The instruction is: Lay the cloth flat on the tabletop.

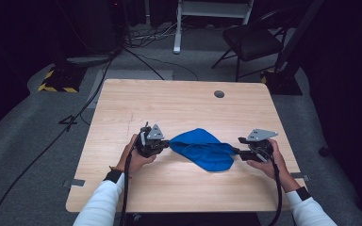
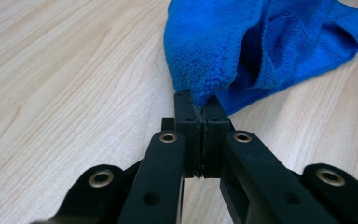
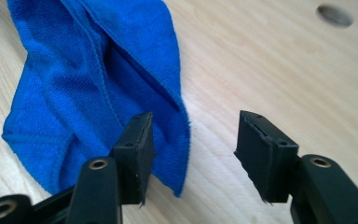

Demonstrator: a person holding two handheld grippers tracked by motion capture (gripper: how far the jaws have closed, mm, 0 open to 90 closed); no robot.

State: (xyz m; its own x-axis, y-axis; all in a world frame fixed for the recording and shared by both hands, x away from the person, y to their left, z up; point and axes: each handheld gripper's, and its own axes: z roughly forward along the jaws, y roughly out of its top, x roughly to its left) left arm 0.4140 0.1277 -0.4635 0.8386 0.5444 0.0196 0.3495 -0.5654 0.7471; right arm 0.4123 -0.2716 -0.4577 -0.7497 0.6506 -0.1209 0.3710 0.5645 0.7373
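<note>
1. A blue cloth is lying bunched at the centre of the high view, on a wooden table.
2. The left gripper is clamping the cloth's left corner; in its own view the jaws are pressing together on the fabric.
3. The right gripper is standing with jaws apart at the cloth's right end, gripping nothing; the cloth edge is lying by one jaw.

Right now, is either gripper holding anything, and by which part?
The left gripper is shut on the blue cloth, pinching a bunched corner at its near edge. The right gripper stands open, holding nothing; the cloth's edge lies beside its left finger.
</note>
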